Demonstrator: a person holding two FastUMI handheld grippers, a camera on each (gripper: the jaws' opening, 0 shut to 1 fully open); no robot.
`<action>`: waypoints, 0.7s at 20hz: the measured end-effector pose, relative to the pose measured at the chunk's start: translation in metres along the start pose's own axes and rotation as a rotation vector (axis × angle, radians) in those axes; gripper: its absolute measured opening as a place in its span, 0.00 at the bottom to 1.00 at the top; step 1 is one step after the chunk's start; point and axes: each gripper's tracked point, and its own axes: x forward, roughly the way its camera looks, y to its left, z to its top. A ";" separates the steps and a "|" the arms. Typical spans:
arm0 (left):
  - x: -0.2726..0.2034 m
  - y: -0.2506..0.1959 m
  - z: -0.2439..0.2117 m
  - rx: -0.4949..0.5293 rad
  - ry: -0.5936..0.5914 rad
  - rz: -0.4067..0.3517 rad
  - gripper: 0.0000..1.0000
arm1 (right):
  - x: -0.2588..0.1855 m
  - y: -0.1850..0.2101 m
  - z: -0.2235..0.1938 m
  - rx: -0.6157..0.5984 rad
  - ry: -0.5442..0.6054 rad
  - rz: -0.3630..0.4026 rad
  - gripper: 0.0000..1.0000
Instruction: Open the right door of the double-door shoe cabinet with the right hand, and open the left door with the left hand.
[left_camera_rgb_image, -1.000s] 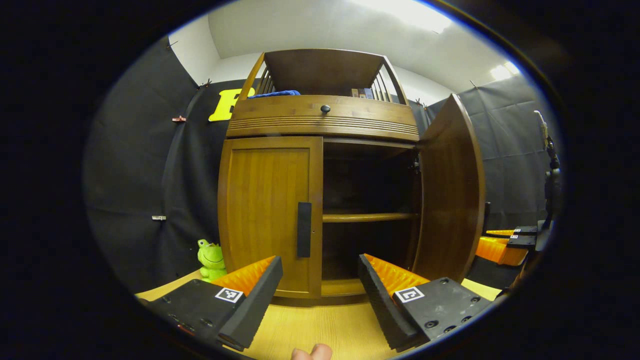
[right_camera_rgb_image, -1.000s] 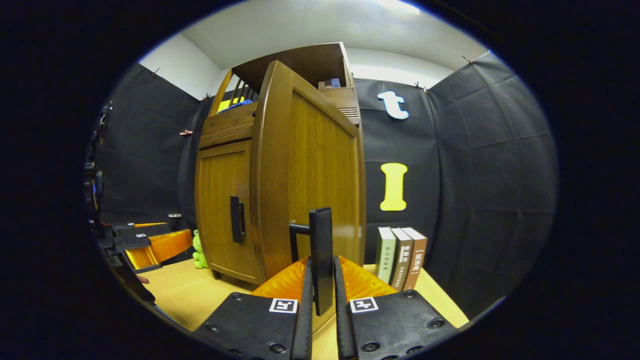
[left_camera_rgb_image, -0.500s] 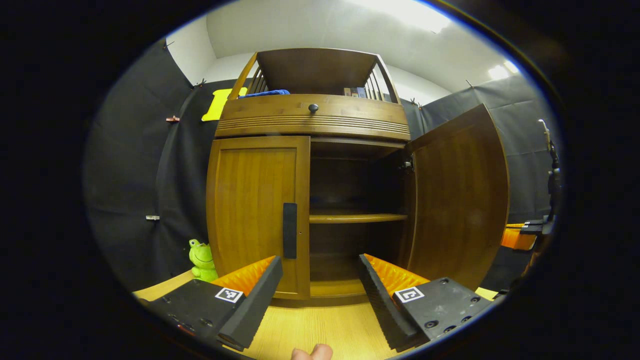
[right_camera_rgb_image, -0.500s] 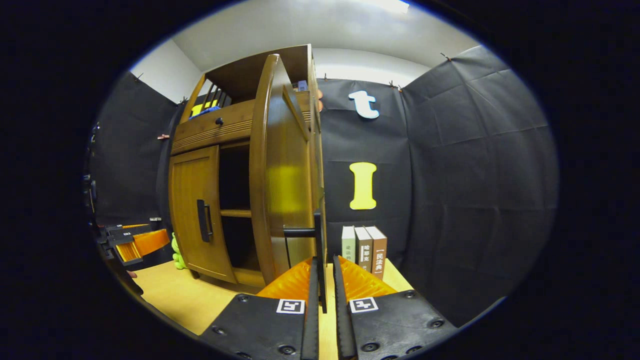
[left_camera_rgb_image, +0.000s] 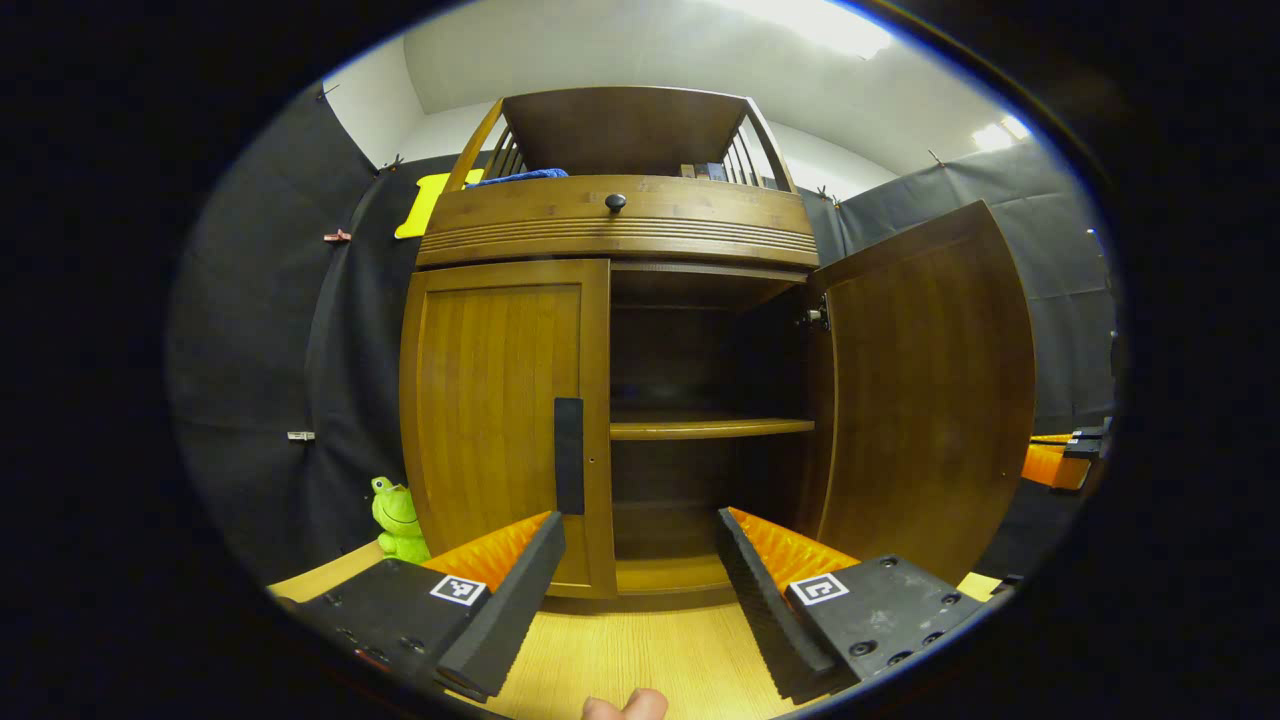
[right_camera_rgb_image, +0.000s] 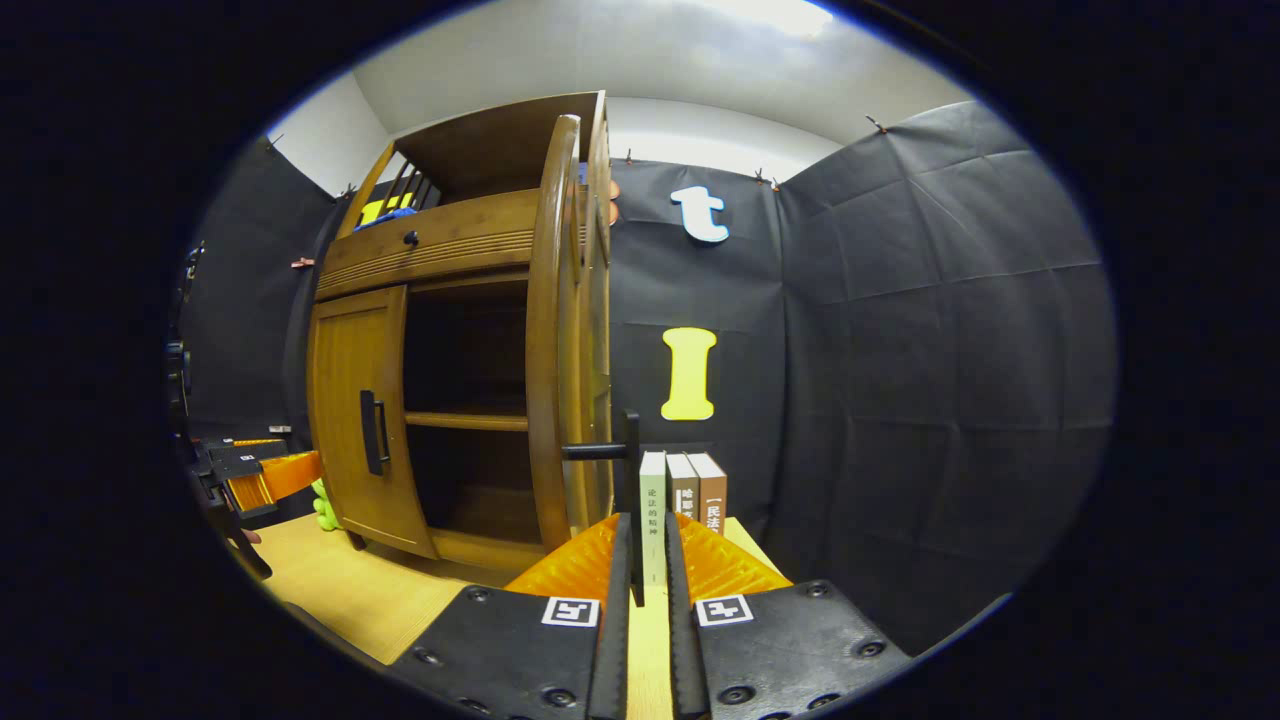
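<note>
Before the spread left gripper (left_camera_rgb_image: 640, 570), closed left door (left_camera_rgb_image: 505, 420); right gripper (right_camera_rgb_image: 640, 570) pinching right handle (right_camera_rgb_image: 630, 455).

The brown double-door shoe cabinet (left_camera_rgb_image: 620, 330) is glossy varnished wood with visible grain; the pale tabletop (left_camera_rgb_image: 640, 655) at the frame's bottom is matt light wood.

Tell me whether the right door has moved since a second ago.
Yes. The right door has swung further open, away from the fixed shelf, drawn by the right gripper by its handle.
</note>
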 end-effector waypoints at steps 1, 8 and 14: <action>0.001 0.001 0.001 0.000 -0.002 0.002 0.93 | -0.002 -0.005 0.001 0.014 -0.002 -0.015 0.23; 0.038 0.019 0.014 -0.034 -0.025 -0.002 0.95 | -0.020 -0.025 0.017 0.015 -0.057 -0.130 0.97; 0.098 0.056 0.011 -0.033 -0.011 0.037 0.93 | -0.049 -0.002 0.050 -0.033 -0.136 -0.103 0.97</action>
